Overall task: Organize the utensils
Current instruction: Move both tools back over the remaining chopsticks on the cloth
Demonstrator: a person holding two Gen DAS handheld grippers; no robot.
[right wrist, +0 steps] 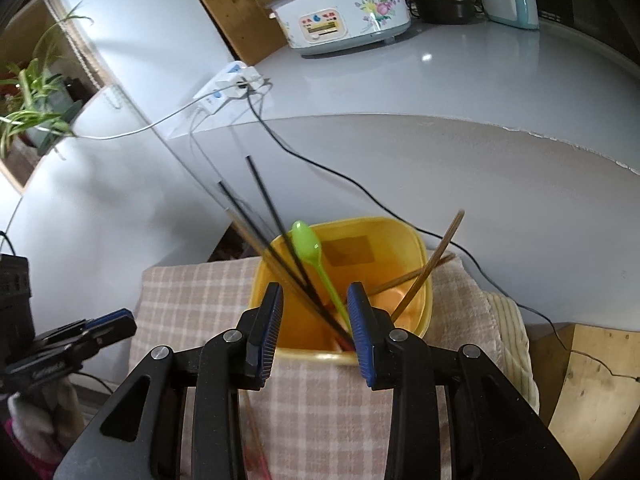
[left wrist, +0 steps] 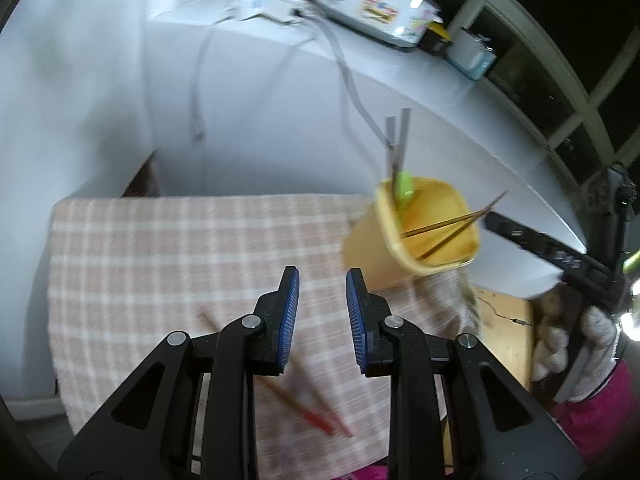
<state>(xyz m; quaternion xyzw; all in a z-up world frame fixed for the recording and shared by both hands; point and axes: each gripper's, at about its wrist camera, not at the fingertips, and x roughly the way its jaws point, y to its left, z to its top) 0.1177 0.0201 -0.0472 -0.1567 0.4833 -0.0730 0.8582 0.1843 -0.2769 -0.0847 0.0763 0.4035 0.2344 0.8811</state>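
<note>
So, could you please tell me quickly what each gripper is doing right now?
Left gripper: open, holding nothing.
Right gripper: open, holding nothing, above the yellow holder.

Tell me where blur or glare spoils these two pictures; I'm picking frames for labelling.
Left wrist view: motion blur smears the yellow holder, the chopsticks on the cloth and the cooker; the gripper stays sharp. Right wrist view: much sharper, the green spoon reads clearly, only the dark chopsticks streak slightly; a small glare spot sits on the counter. Both bend straight edges.
</note>
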